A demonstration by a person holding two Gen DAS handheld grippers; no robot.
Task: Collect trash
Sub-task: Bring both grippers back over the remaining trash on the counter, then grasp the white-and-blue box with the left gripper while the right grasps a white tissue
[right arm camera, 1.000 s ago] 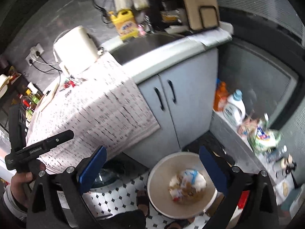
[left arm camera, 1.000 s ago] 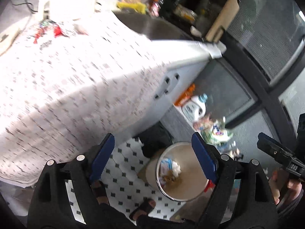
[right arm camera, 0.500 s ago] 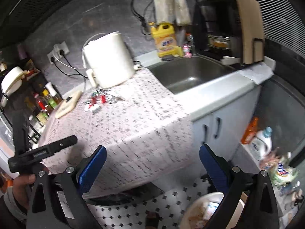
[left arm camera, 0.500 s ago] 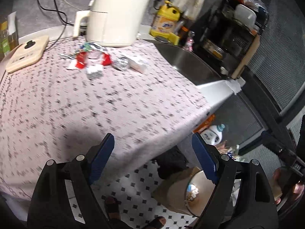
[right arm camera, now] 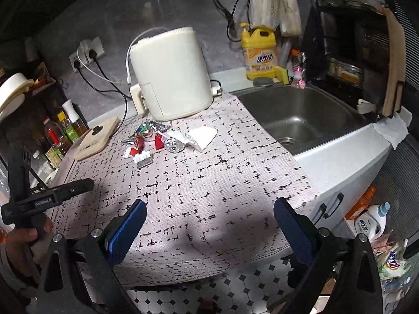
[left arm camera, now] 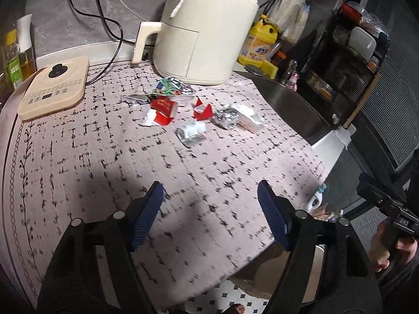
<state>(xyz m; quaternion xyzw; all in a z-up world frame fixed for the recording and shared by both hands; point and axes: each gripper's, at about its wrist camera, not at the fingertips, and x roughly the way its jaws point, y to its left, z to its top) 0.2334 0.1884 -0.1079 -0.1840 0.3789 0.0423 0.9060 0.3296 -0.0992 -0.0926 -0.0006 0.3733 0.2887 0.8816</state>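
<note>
Several pieces of trash lie on the patterned tablecloth [left arm camera: 104, 157] in front of a cream appliance [left arm camera: 204, 36]: red wrappers [left arm camera: 163, 110], a crumpled foil ball [left arm camera: 227, 117], a white packet [left arm camera: 248, 119], a small foil piece [left arm camera: 191, 133] and a colourful wrapper [left arm camera: 170, 89]. The same pile shows in the right wrist view [right arm camera: 157, 141]. My left gripper [left arm camera: 210, 209] is open and empty above the near cloth. My right gripper [right arm camera: 209, 227] is open and empty above the cloth's front edge. The bin is almost hidden below the table edge.
A cream scale-like board [left arm camera: 55, 86] lies at the left, oil bottles [left arm camera: 18, 60] beyond it. A steel sink [right arm camera: 301, 115], yellow detergent bottle [right arm camera: 259, 52] and dish rack [right arm camera: 351, 39] stand to the right. Cabinet doors [right arm camera: 330, 206] and floor clutter [right arm camera: 371, 219] sit below.
Both grippers have swung up from over the floor bin to face the tabletop. The trash pile has come into clear view; the bin has dropped out of sight. Both stayed open.
</note>
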